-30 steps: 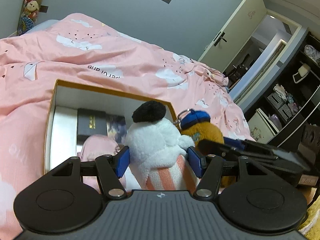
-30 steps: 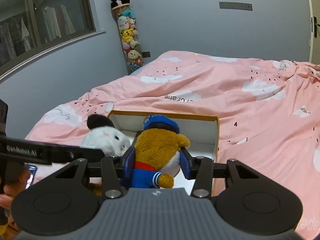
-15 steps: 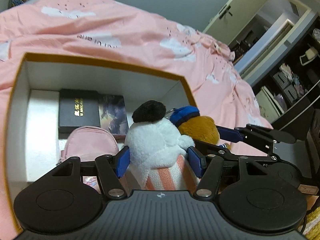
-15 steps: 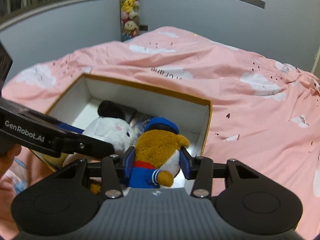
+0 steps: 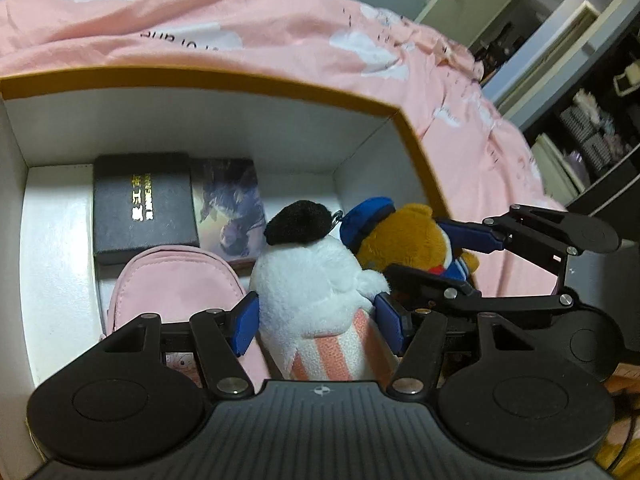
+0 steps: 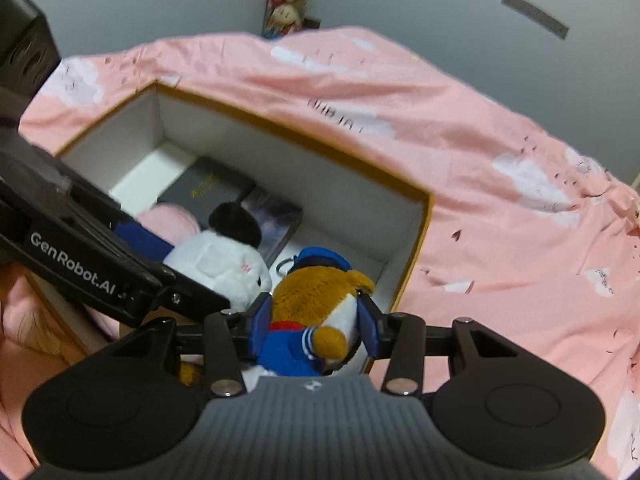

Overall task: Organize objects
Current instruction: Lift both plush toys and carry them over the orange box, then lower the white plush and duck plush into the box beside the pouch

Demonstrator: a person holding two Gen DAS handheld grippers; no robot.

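Note:
My left gripper [image 5: 316, 320] is shut on a white plush with a black ear and a pink striped body [image 5: 312, 280]. It hangs over the open white box with a gold rim [image 5: 224, 78]. My right gripper [image 6: 314, 322] is shut on a brown plush bear in a blue cap and sailor top [image 6: 316, 308]; that bear [image 5: 404, 236] shows just right of the white plush, above the box's right corner. In the right wrist view the white plush [image 6: 224, 264] sits left of the bear, with the left gripper's arm across it.
Inside the box lie a black case with gold lettering [image 5: 142, 204], a dark picture book [image 5: 230, 208] and a pink pouch [image 5: 176, 292]. The box rests on a pink cloud-print duvet [image 6: 500, 208]. Dark shelves [image 5: 592, 136] stand at the right; a hand [image 6: 24, 332] shows at left.
Both grippers have sunk and tipped downward toward the box, each keeping its plush. The box interior now fills far more of both views.

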